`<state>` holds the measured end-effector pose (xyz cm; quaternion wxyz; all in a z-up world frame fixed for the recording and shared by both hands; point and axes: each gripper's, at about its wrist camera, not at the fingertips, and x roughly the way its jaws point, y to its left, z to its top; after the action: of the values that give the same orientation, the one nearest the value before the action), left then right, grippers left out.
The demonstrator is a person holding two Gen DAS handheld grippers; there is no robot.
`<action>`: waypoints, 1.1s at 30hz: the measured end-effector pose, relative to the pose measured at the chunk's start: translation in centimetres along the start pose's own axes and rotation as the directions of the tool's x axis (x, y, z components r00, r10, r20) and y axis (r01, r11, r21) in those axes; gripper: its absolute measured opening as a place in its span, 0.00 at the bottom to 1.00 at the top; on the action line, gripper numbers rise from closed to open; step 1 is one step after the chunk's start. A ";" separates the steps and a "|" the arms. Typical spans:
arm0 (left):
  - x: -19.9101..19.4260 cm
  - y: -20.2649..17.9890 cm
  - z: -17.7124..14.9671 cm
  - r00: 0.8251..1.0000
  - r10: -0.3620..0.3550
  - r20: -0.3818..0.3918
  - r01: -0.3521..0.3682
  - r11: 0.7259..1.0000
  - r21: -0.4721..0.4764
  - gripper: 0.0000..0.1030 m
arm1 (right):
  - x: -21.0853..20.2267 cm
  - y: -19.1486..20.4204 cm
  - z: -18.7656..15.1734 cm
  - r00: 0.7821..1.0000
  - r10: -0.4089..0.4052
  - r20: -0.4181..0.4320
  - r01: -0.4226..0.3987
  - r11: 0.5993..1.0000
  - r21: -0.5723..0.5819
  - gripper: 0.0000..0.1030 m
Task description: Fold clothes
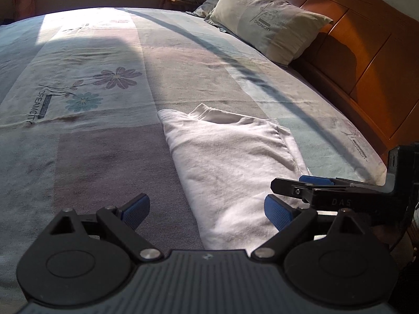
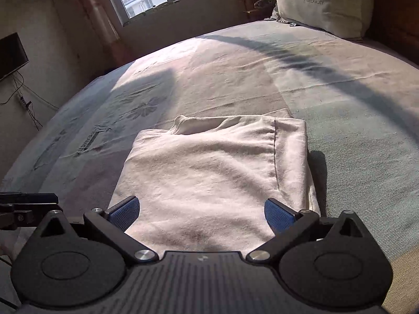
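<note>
Spread-apart left tongs [image 1: 207,210] over folded white garment [image 1: 230,162], pillow [image 1: 269,23] beyond.

Folded white garment [image 2: 209,172] was soft, matt, slightly fuzzy knit cloth. Pastel flower-print bedsheet [image 1: 99,83] looked thin, matt woven cotton w/ creases. Orange-brown wooden headboard [image 1: 366,60] was smooth, semi-glossy. Gripper pads [image 1: 136,209] were blue ribbed rubber on matt black plastic, w/ shiny metal pivot pins.
</note>
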<state>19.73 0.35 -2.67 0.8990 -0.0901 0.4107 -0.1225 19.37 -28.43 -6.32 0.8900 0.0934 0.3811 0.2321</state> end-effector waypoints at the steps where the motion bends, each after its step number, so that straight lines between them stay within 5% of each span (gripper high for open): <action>1: 0.1 0.2 0.0 1.000 0.003 -0.006 -0.003 1.000 -0.003 0.91 | 0.2 -0.3 -0.2 1.000 -0.004 -0.012 0.004 1.000 0.015 1.00; 16: 6.4 -2.4 3.6 0.988 -0.139 -0.073 0.139 0.990 -0.011 0.91 | -2.2 -0.1 -0.6 1.000 -0.023 -0.001 0.023 0.999 0.040 1.00; 21: 10.1 -2.3 3.4 0.983 -0.116 -0.144 0.112 0.993 -0.033 0.91 | -2.8 -0.3 -1.0 1.000 -0.030 -0.002 0.030 0.998 0.059 1.00; 27: 6.8 -0.8 3.6 0.980 -0.182 -0.081 0.172 0.978 -0.115 0.91 | -4.9 -1.6 -0.9 0.999 0.002 0.052 -0.006 0.997 0.081 1.00; 33: 4.9 2.9 2.3 0.980 -0.193 -0.045 0.177 0.953 -0.247 0.91 | -6.0 -6.5 -0.2 0.994 0.075 0.081 -0.092 0.970 0.226 1.00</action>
<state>24.98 1.80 -5.49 0.8512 -0.2327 0.4429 -0.1582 17.84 -37.03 -4.88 0.8758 0.2197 0.3688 0.2205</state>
